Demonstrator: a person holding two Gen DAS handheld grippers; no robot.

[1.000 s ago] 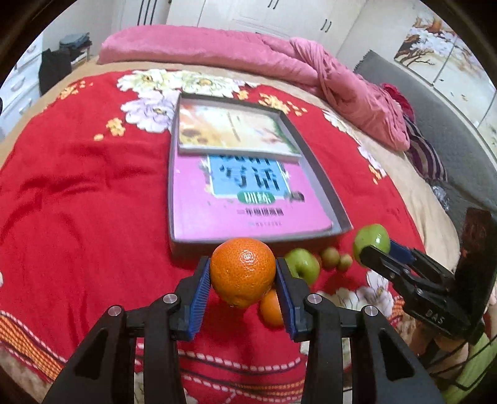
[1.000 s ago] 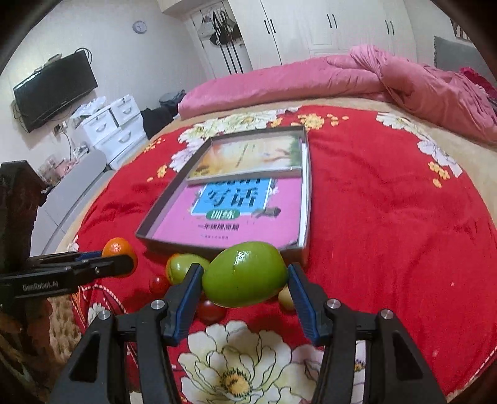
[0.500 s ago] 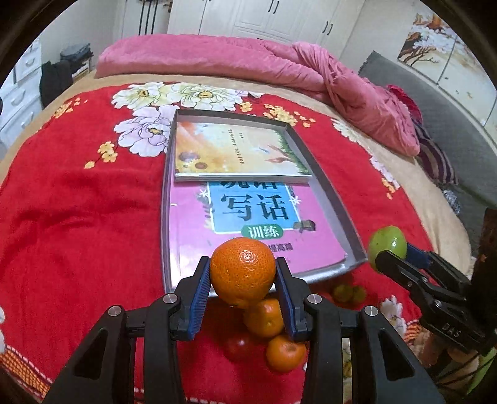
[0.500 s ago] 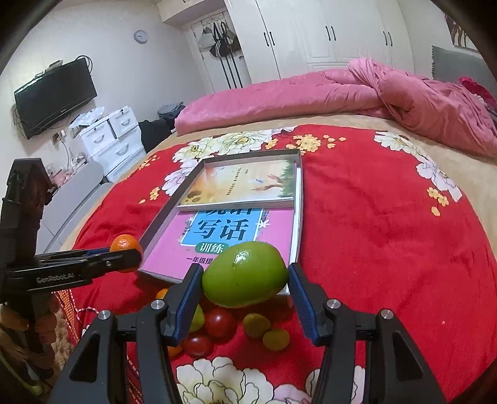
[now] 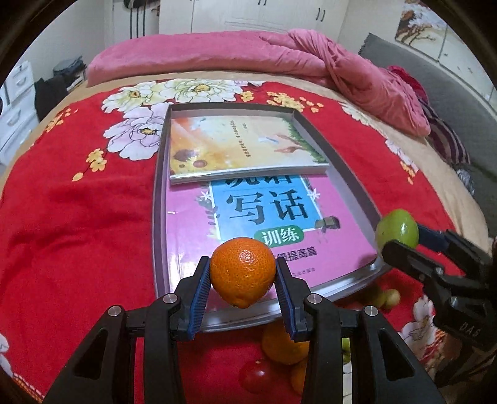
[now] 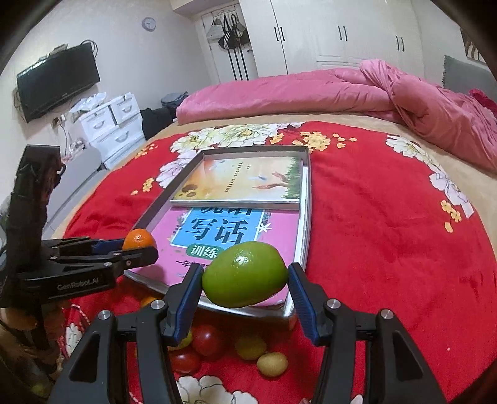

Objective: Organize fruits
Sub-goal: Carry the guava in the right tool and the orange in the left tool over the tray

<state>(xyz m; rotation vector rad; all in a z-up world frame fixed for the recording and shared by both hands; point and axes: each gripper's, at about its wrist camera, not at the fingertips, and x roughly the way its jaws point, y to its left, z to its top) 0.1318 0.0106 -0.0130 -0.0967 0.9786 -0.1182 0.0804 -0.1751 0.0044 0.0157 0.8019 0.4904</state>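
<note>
Left gripper (image 5: 243, 278): clamped on 1 orange (image 5: 243, 272).
Right gripper (image 6: 245, 284): clamped on 1 green fruit (image 6: 244, 274).
Tray (image 5: 348, 169): 2 books held.

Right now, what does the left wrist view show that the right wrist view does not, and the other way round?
Only the left wrist view: the painted wall panel and the loose oranges lying below the left gripper.
Only the right wrist view: the television, the wall clock, the white drawers and two small yellow-green fruits.
Both: the tray with two books, the red blanket, the orange held in the left jaws and the green fruit held in the right gripper.
</note>
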